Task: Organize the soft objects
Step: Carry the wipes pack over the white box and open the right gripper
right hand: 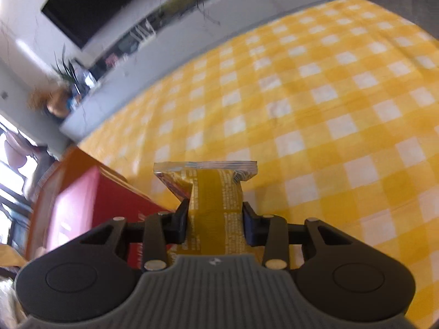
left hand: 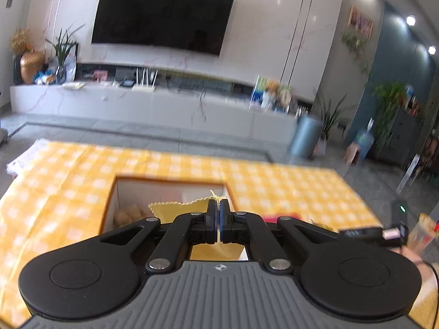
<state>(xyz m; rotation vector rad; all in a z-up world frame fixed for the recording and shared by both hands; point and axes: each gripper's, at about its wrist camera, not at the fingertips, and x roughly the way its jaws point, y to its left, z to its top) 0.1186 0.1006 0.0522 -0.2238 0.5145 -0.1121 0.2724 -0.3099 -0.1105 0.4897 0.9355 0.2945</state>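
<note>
In the left wrist view my left gripper (left hand: pixel 219 211) is shut on the top edge of a yellow packet (left hand: pixel 178 208) with a zigzag seal. It holds the packet over an open orange box (left hand: pixel 131 182) with a white inside, where a pale puffy item (left hand: pixel 129 213) lies. In the right wrist view my right gripper (right hand: pixel 215 213) is shut on a gold-brown snack packet (right hand: pixel 216 192) with small print, held above the yellow checked tablecloth (right hand: pixel 315 96). A red box (right hand: pixel 90 205) lies to its left.
The right hand and its gripper (left hand: pixel 395 230) show at the right edge of the left wrist view, next to a red item (left hand: pixel 279 216). Beyond the table stand a grey TV bench (left hand: pixel 164 104), a wall TV (left hand: pixel 164 13), a blue-grey bin (left hand: pixel 306 137) and plants.
</note>
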